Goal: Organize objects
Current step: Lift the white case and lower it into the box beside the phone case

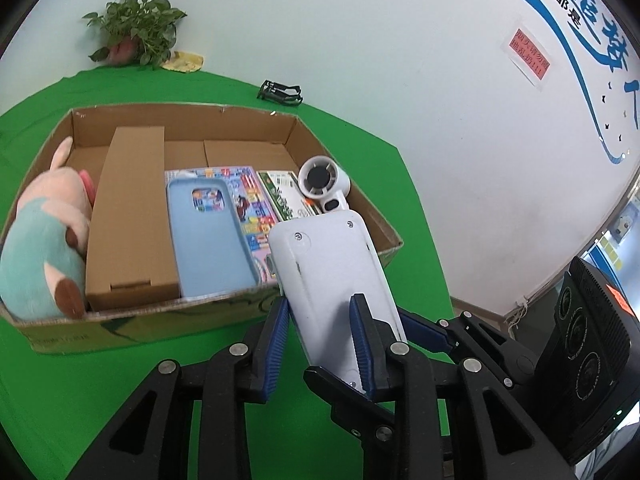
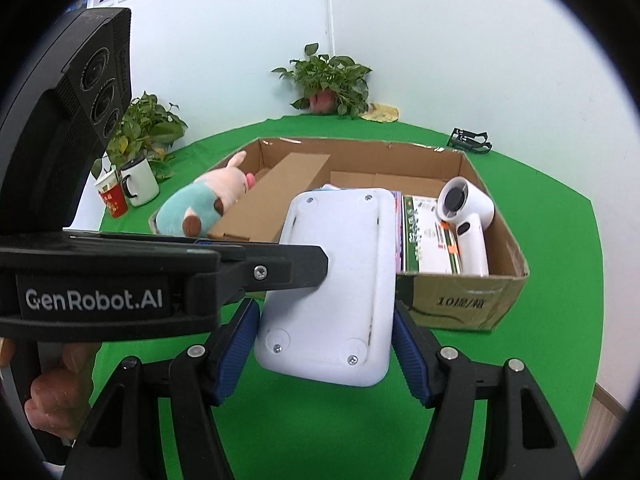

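Both black two-finger grippers with blue ribbed pads are gripping one flat white plastic device, underside up, screws showing – the left gripper narrowly across its edge, the right gripper wider across its breadth. What the device is stays hard to tell; its front is facing away. It is hanging above the green cloth, just before the brown cardboard box. Fingers of a hand are curling round the left handle, which is reading "GenRobot.AI". Box print is partly cut off – "10", then unclear characters.
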Demonstrator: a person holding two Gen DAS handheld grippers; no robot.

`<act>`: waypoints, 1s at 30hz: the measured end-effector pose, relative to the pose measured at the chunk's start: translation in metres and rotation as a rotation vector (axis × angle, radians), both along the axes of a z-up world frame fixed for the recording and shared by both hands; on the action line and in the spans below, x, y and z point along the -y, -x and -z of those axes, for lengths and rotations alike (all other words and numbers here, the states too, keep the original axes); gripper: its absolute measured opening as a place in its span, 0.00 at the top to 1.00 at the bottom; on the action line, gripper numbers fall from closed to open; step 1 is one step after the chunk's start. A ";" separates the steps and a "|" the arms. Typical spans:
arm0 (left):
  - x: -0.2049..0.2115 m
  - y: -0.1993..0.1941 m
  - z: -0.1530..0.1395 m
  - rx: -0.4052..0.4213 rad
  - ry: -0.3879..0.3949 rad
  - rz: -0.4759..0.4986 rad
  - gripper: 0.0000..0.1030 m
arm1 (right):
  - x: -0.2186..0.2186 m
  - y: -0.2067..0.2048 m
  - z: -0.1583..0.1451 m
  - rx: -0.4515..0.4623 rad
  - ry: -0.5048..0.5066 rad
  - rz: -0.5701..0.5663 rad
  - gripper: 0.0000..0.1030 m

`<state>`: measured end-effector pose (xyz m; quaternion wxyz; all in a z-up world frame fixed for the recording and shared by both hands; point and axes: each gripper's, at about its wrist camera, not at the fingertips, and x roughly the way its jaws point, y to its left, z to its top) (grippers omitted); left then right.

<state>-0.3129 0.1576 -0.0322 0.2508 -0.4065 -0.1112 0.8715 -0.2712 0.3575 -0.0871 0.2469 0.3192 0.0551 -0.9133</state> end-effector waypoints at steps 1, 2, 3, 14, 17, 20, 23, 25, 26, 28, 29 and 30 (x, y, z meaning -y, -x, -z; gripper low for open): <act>0.000 0.003 -0.003 -0.006 0.000 0.001 0.72 | 0.000 0.003 -0.003 -0.002 0.005 0.003 0.37; 0.002 0.005 -0.006 -0.008 -0.001 0.002 0.72 | 0.000 0.005 -0.005 -0.005 0.009 0.006 0.37; 0.002 0.009 -0.008 -0.008 -0.004 0.001 0.72 | -0.002 0.007 -0.007 -0.006 0.012 0.009 0.37; -0.003 0.076 -0.019 0.057 0.010 -0.024 0.73 | 0.002 0.067 -0.017 0.055 0.030 0.000 0.37; -0.008 0.104 -0.010 0.096 0.016 -0.020 0.73 | -0.001 0.088 -0.015 0.099 0.042 0.008 0.37; -0.016 0.123 0.001 0.130 0.032 -0.012 0.73 | -0.007 0.109 -0.006 0.175 0.064 0.014 0.37; -0.020 0.137 0.015 0.172 0.025 -0.007 0.73 | -0.010 0.122 0.005 0.218 0.054 0.025 0.37; -0.022 0.140 0.024 0.195 0.015 -0.003 0.73 | -0.013 0.129 0.012 0.243 0.057 0.037 0.37; -0.024 0.145 0.029 0.207 0.015 -0.004 0.73 | -0.015 0.130 0.014 0.251 0.058 0.040 0.37; -0.025 0.149 0.036 0.221 0.022 -0.008 0.73 | -0.016 0.136 0.021 0.276 0.061 0.043 0.37; -0.026 0.152 0.041 0.229 0.028 -0.011 0.73 | -0.016 0.138 0.024 0.286 0.061 0.044 0.37; -0.027 0.153 0.044 0.234 0.032 -0.010 0.73 | -0.015 0.140 0.027 0.294 0.059 0.044 0.37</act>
